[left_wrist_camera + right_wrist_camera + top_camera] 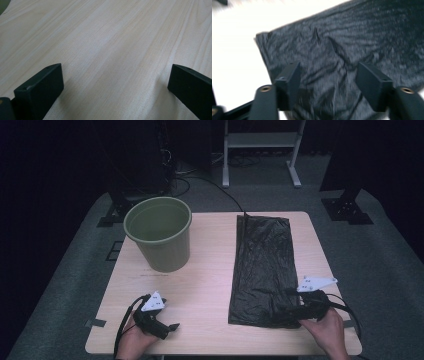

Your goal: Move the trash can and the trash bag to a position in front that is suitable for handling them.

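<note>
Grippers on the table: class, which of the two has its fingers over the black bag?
The right gripper: its open fingers hang over the near end of the black bag. The left gripper has bare wooden table between its fingers.

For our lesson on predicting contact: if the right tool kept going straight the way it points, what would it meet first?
Most likely the flat black plastic bag: the right tool, jaws open, points down at its crinkled surface near one corner; the gap is hard to judge.

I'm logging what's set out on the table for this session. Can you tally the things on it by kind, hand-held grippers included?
Green bin: 1
Black plastic bag: 1
Hand-held grippers: 2, left hand-held gripper and right hand-held gripper
Total: 4
</note>
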{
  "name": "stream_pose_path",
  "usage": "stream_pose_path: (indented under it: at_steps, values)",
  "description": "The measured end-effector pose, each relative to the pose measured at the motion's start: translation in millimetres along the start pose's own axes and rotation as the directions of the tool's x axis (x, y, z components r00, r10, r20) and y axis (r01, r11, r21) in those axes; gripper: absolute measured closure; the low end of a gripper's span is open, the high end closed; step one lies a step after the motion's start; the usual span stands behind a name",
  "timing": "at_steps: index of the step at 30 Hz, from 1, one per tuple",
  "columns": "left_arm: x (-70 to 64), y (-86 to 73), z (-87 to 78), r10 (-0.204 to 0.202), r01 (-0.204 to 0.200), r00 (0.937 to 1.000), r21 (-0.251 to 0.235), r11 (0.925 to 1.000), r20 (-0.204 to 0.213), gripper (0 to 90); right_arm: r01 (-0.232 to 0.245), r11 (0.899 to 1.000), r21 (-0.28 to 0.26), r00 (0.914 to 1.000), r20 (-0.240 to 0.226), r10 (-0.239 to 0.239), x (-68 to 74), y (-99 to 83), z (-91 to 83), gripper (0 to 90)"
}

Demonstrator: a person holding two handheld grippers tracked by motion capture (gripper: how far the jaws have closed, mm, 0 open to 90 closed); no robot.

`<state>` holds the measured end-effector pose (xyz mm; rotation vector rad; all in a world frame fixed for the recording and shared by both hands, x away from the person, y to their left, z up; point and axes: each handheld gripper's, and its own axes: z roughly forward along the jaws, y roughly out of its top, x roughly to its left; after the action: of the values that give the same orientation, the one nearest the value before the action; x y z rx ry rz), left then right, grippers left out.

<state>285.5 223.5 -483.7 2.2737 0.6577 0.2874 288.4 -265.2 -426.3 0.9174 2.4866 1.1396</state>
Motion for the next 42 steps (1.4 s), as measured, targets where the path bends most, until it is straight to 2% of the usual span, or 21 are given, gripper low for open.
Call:
stream_pose_path:
  at_steps: [9,19,21,22,24,26,27,29,31,33,35,37,40,42]
  values:
    - [-0.1,0.0,0.0,0.0,0.0,1.0,0.0,1.0,-0.001,0.0,0.009,1.0,-0.002,0.9999,0.007,-0.009,2.2,31.9,26.3,23.0]
    - [-0.2,0.0,0.1,-0.002,0.002,1.0,-0.001,1.0,0.0,0.0,0.021,1.0,-0.018,0.9997,-0.013,-0.021,-0.2,65.9,61.2,22.9]
    - [-0.1,0.0,0.0,-0.001,0.001,1.0,0.0,1.0,-0.001,0.0,0.019,1.0,-0.01,0.9998,-0.002,-0.019,-1.5,71.6,69.3,23.2]
    - [-0.1,0.0,0.0,-0.001,0.001,1.0,0.0,1.0,-0.001,0.0,0.006,0.999,-0.034,0.9998,-0.021,-0.006,-4.9,74.8,77.9,25.2]
    - [-0.1,0.0,0.0,-0.001,0.001,1.0,0.0,1.0,-0.001,0.0,-0.005,0.999,-0.038,0.9997,-0.026,0.004,-6.9,75.3,81.3,25.3]
    - [0.0,0.1,0.0,0.0,0.0,1.0,0.0,1.0,-0.001,0.0,-0.005,1.0,-0.003,1.0,-0.004,0.005,-8.9,78.0,93.7,25.3]
    - [0.0,0.0,0.0,-0.001,0.001,1.0,0.0,1.0,-0.001,0.0,-0.005,1.0,-0.001,1.0,-0.009,0.005,-8.0,80.8,104.9,25.7]
    - [0.0,0.0,0.0,-0.001,0.001,1.0,0.0,1.0,0.0,0.0,-0.008,1.0,-0.01,0.9998,-0.017,0.008,-8.3,81.5,108.5,26.5]
    - [0.0,0.0,0.0,-0.001,0.001,1.0,0.0,1.0,-0.001,0.0,-0.01,1.0,0.008,1.0,0.001,0.01,-9.2,85.8,119.7,26.6]
    - [-0.1,0.0,0.0,-0.001,0.001,1.0,0.0,1.0,-0.001,0.0,-0.014,1.0,0.004,0.9999,-0.009,0.014,-10.1,89.5,128.9,27.3]
    - [0.0,0.0,0.0,-0.001,0.001,1.0,0.0,1.0,-0.001,0.0,-0.01,1.0,0.023,0.9999,0.012,0.01,-11.1,93.2,138.0,27.3]
    - [0.0,0.0,0.0,-0.001,0.001,1.0,0.0,1.0,-0.001,0.0,-0.03,0.999,0.019,0.9995,0.01,0.03,-15.1,94.1,146.1,28.1]
    - [0.0,0.0,0.0,-0.001,0.001,1.0,0.0,1.0,0.0,0.0,-0.062,0.997,0.036,0.9976,0.032,0.061,-21.9,91.3,154.5,28.0]
    - [0.0,0.0,0.0,-0.002,0.002,1.0,0.0,1.0,0.0,0.0,-0.065,0.997,0.046,0.9973,0.037,0.063,-22.5,89.3,159.7,28.0]
